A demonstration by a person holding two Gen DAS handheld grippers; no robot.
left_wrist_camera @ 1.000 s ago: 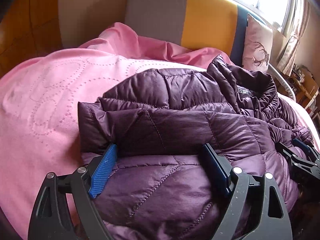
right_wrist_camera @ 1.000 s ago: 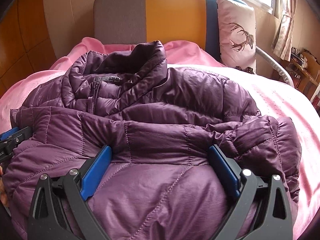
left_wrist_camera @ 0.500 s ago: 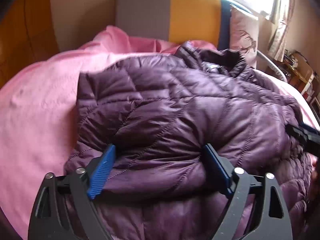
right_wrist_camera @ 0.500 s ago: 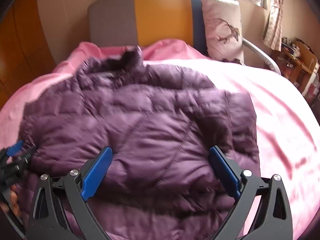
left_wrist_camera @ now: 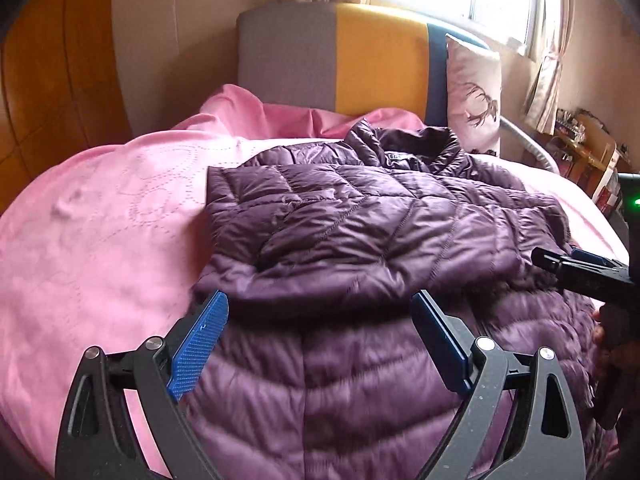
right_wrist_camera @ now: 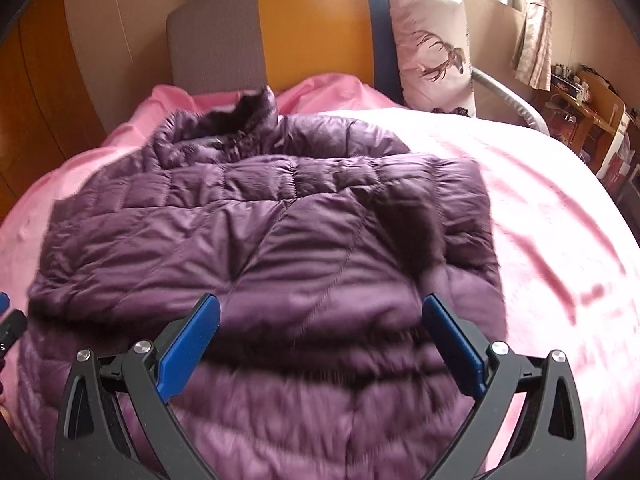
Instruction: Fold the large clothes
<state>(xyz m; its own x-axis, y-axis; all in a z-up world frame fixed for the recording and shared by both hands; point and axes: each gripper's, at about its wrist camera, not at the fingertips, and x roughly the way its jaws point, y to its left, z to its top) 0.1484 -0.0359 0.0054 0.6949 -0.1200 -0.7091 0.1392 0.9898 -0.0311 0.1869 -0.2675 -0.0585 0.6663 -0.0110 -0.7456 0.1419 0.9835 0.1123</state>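
A purple quilted down jacket (left_wrist_camera: 360, 232) lies flat on the pink bed cover (left_wrist_camera: 100, 220), collar (left_wrist_camera: 404, 148) toward the headboard and sleeves folded across its body. My left gripper (left_wrist_camera: 320, 300) hovers open over the jacket's near left part, nothing between its blue pads. In the right wrist view the jacket (right_wrist_camera: 260, 240) fills the middle, and my right gripper (right_wrist_camera: 320, 302) stands open above its near hem, also holding nothing. The right gripper (left_wrist_camera: 576, 268) shows at the right edge of the left wrist view. A tip of the left gripper (right_wrist_camera: 8, 320) peeks in at the far left.
A grey, yellow and blue headboard (left_wrist_camera: 340, 52) stands behind the bed, with a deer-print pillow (left_wrist_camera: 474, 92) leaning on it. Wooden panelling (left_wrist_camera: 60, 80) lines the left side. Cluttered wooden furniture (left_wrist_camera: 588, 148) sits at the right under a curtained window.
Both grippers have drawn back and up from the jacket toward its near hem. The bunched fold that lay between the jaws now lies spread flat across the jacket's body.
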